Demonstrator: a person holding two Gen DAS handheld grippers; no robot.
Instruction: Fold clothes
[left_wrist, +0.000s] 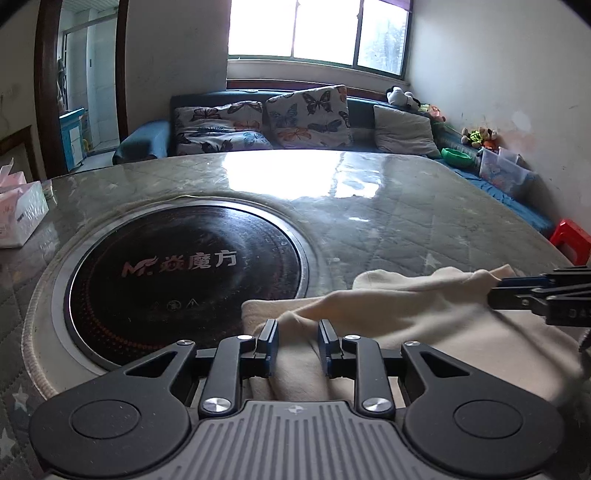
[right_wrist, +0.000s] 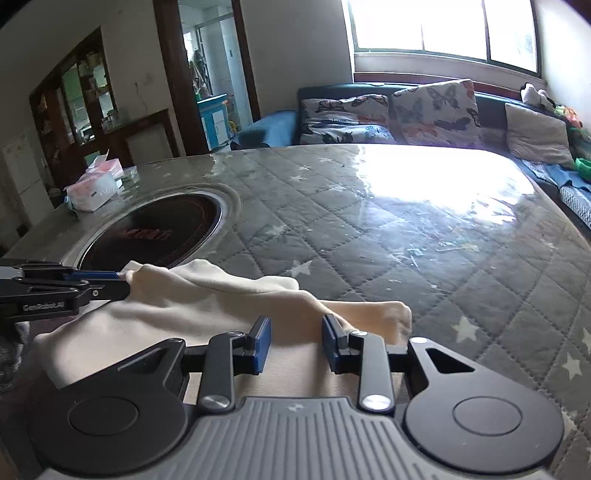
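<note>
A cream garment (left_wrist: 417, 314) lies bunched at the near edge of the quilted table, partly over the round cooktop's rim; it also shows in the right wrist view (right_wrist: 207, 299). My left gripper (left_wrist: 297, 341) has its jaws a hand's width apart, straddling a fold of the cloth without pinching it. My right gripper (right_wrist: 295, 339) stands the same way over the garment's right end. Each gripper shows in the other's view, the right gripper (left_wrist: 495, 291) and the left gripper (right_wrist: 123, 280), with its tips against the cloth's raised far edge.
A black round induction cooktop (left_wrist: 184, 273) is set into the table on the left. A tissue pack (left_wrist: 18, 214) stands at the far left. A sofa with butterfly cushions (left_wrist: 306, 114) lies beyond the table. A red stool (left_wrist: 572, 236) stands at the right.
</note>
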